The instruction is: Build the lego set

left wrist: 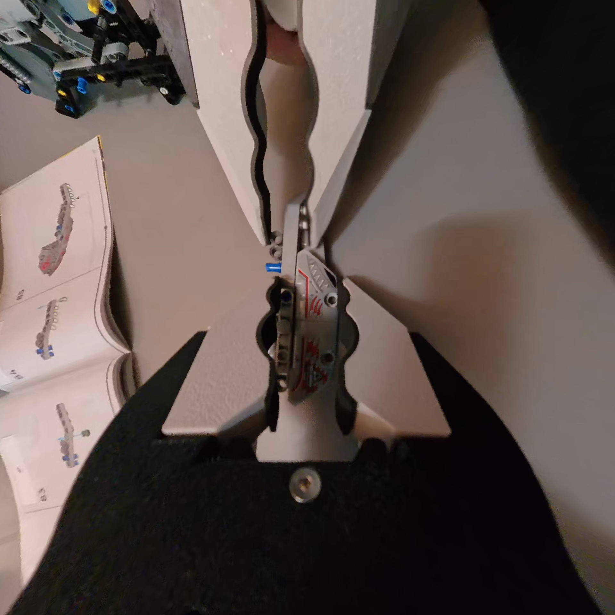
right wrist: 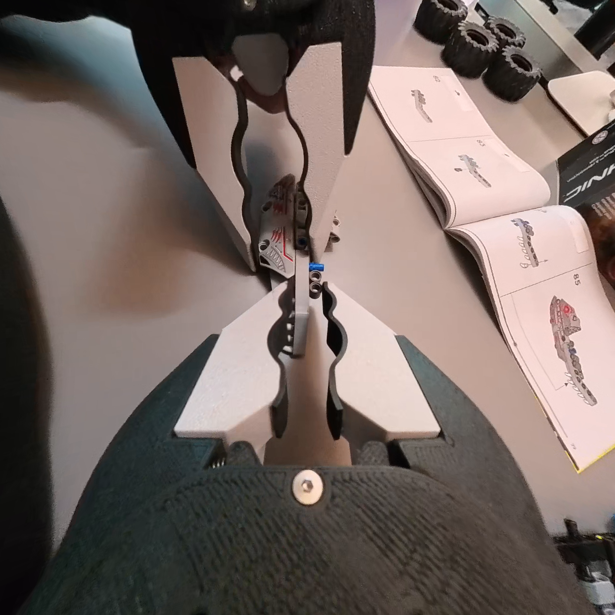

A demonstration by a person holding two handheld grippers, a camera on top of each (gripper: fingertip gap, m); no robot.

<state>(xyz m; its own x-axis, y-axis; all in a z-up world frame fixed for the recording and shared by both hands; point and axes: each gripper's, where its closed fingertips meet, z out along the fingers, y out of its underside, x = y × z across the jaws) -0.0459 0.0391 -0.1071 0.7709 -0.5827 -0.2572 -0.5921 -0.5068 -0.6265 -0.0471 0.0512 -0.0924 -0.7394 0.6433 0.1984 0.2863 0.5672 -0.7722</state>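
Observation:
My left gripper (left wrist: 307, 289) is shut on a grey shark-face panel (left wrist: 317, 332) with red markings, which has a dark grey beam (left wrist: 284, 336) on its left side. A light grey beam (left wrist: 290, 239) sticks out beyond it, with a blue pin (left wrist: 273, 266) and grey connectors (left wrist: 276, 244) on its side. My right gripper (left wrist: 293, 241) faces mine and is shut on that beam's far end. In the right wrist view my right gripper (right wrist: 304, 289) holds the light grey beam (right wrist: 301, 319), and the left gripper (right wrist: 286, 259) holds the panel (right wrist: 276, 246) opposite. The assembly is held above the table.
An open instruction booklet (left wrist: 56, 299) lies on the table to the left; it also shows in the right wrist view (right wrist: 499, 233). A partly built model (left wrist: 83, 56) stands at the far left. Several black tyres (right wrist: 482, 43) and a black box (right wrist: 585, 173) lie at the right. The tips of both grippers are at nearly the same place. Between my right fingertips and the partly built model (left wrist: 83, 56) there is roughly 20 cm.

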